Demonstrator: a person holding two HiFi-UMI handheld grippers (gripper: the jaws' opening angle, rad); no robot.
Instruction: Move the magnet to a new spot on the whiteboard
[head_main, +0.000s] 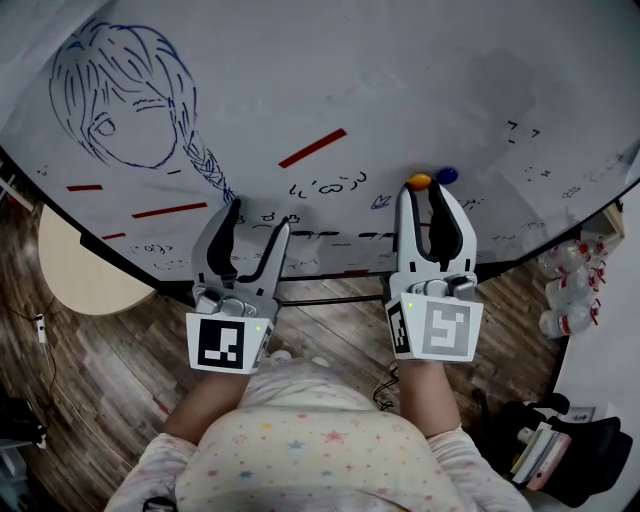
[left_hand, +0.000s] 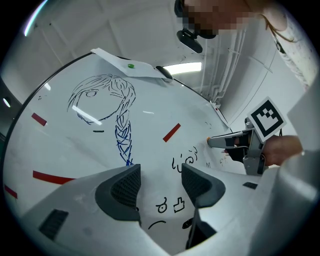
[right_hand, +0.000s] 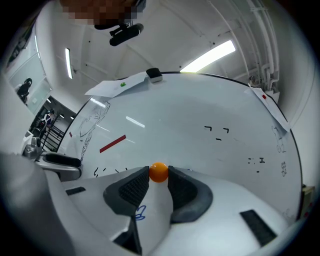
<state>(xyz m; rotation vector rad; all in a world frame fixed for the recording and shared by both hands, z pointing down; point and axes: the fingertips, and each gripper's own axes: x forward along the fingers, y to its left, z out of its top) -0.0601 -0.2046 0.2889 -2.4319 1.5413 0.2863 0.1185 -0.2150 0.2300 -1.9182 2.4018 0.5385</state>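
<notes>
1. Orange magnet (right_hand: 159, 172) sits at the whiteboard (head_main: 420, 70), right of the red stripe (head_main: 312, 148) and just beside a blue magnet (head_main: 446, 175).
2. Right gripper (head_main: 422, 192) has its jaw tips pinched on the orange magnet.
3. Left gripper (left_hand: 160, 172) hovers below and left of the stripe, jaws well apart, holding nothing.
4. Grasping looks like the step in hand. Next, I judge, comes pulling the magnet off the board without nudging the blue one, then setting it on bare board away from the stripe.

Two hand-held grippers and their wearer.
Both left gripper (head_main: 257, 217) and right gripper (head_main: 422, 190): light grey bodies, dark ribbed pads (left_hand: 122, 187), black-and-white marker cubes (head_main: 222, 342); pale star-print top (head_main: 300, 450).
</notes>
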